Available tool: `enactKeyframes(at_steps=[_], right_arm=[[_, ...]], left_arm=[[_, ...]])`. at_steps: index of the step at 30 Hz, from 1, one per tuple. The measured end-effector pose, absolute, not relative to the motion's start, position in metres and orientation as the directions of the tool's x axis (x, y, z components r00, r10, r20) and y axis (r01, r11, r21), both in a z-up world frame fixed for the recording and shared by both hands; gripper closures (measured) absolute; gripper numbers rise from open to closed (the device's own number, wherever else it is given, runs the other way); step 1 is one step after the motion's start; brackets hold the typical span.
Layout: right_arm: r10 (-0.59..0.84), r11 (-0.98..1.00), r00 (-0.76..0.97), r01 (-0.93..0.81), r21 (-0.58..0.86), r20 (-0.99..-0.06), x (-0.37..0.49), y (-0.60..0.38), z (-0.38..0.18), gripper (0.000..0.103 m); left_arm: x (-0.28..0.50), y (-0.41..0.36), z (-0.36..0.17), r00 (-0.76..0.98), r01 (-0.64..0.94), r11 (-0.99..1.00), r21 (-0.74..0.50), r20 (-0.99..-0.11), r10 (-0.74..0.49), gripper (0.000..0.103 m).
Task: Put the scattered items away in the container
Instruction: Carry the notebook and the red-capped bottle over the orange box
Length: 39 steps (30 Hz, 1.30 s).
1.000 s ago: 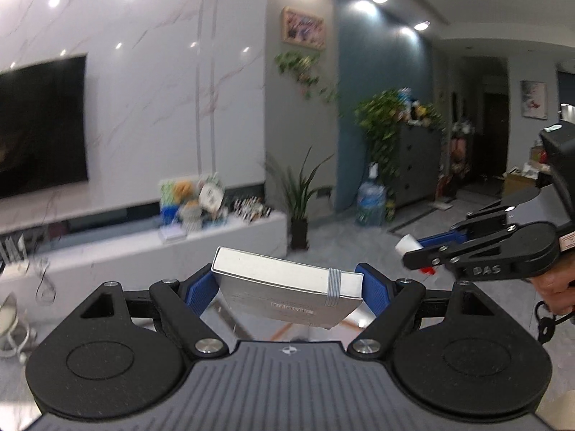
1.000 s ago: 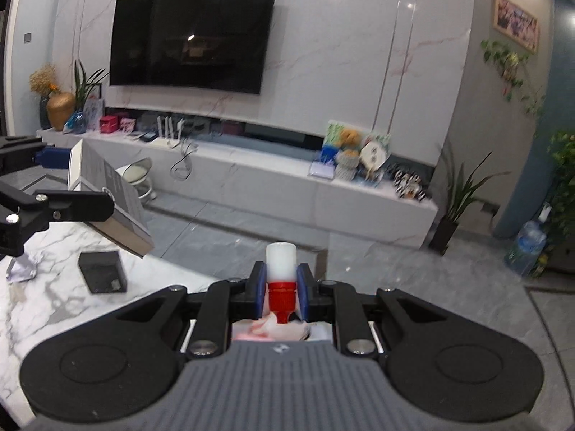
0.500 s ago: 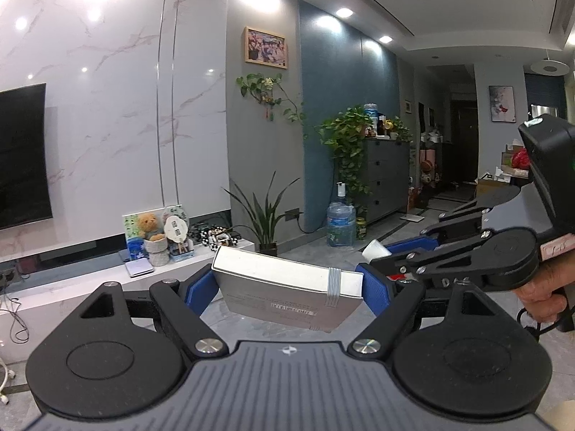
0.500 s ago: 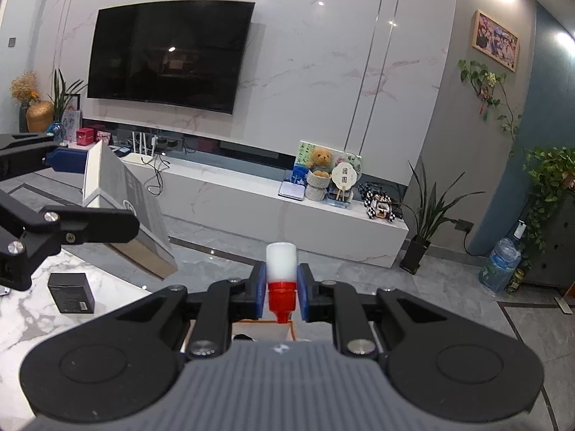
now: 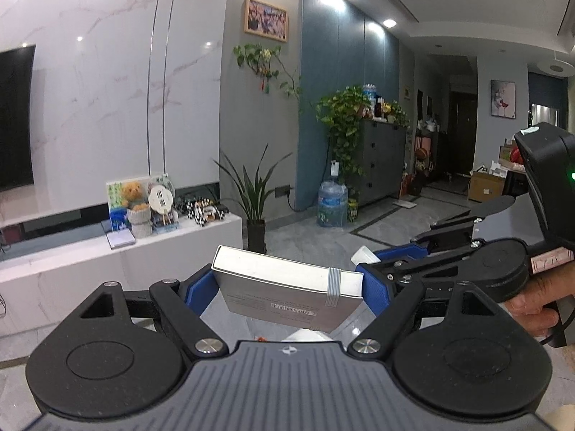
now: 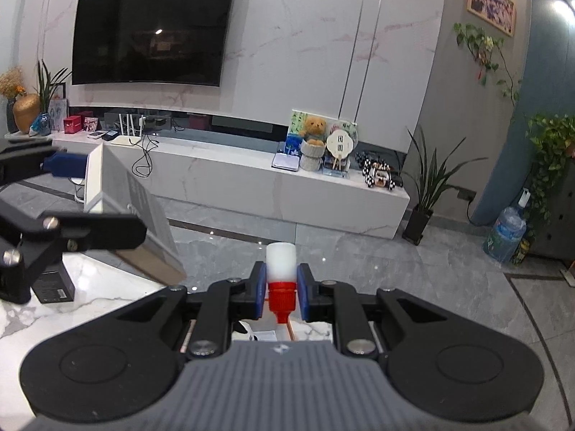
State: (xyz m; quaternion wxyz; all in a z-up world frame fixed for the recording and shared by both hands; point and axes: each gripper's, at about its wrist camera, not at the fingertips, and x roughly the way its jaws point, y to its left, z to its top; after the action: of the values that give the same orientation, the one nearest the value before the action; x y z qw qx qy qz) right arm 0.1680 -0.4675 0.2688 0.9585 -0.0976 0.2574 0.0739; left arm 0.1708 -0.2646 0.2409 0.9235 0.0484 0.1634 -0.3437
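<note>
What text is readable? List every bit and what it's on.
Nothing reads clearly.
Grey box: barcode and print line, too blurred.
Round fan: two characters, too small.
Black box: white label, unreadable.
Jug: label blurred.
Bottle: no print seen.

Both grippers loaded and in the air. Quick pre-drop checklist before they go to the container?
1. Left gripper grip on the grey box: ok, blue pads clamp both ends, box sits level.
2. Right gripper grip on the small bottle: ok, pads shut on it, red cap pointing back toward the camera.
3. Gap between the two grippers: cannot tell; they overlap in the left view, contact unclear.
4. Container location: cannot tell, mostly hidden below the gripper bodies in both views.
5. Items left on the marble table: not ok, a black box remains there.
</note>
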Motion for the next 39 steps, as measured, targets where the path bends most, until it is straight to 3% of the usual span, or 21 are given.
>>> enactKeyframes(at_steps=[39], right_arm=[[0.090,0.967,0.672,-0.235,-0.097,-0.735,0.304,-0.458,0.110,0.083]], left_arm=[[0.270,-0.268,0.094,0.599,0.624,0.775,-0.104,-0.574,-0.559,0.007]])
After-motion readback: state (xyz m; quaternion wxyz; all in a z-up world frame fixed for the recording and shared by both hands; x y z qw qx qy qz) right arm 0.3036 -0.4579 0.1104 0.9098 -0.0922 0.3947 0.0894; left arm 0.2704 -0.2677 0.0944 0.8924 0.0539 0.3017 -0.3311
